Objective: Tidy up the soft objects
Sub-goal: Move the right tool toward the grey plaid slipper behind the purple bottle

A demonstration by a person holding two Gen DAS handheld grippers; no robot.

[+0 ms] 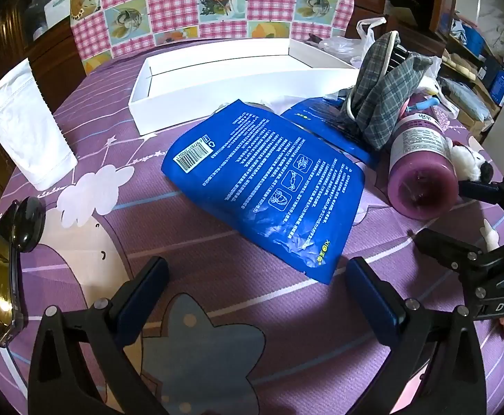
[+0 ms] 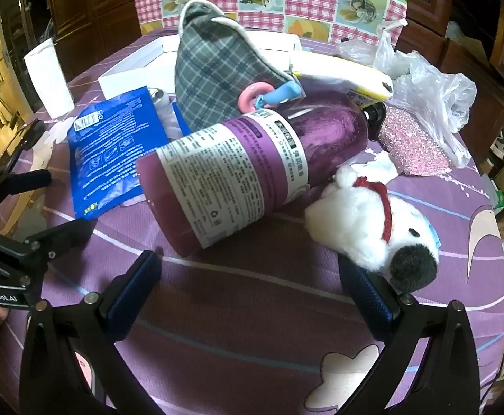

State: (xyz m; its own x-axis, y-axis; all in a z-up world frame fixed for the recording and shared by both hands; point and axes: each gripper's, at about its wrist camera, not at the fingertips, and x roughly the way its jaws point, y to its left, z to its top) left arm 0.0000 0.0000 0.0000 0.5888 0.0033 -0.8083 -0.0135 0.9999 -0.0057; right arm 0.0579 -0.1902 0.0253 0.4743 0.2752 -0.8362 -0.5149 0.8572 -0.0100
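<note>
Both tools [image 1: 255, 297] [image 2: 248, 290] agape, seemingly empty.

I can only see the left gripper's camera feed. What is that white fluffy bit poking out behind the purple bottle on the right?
Observer: It is a plush dog with a red scarf and a black nose, lying beside the purple bottle.
Operator: Is anything hidden behind that bottle?
Observer: Yes, a pink glittery pouch lies at its cap end, next to a crumpled clear plastic bag.
Operator: And what is the right gripper doing?
Observer: The right gripper is open and empty, with the plush dog's nose touching or nearly touching its right finger.
</note>
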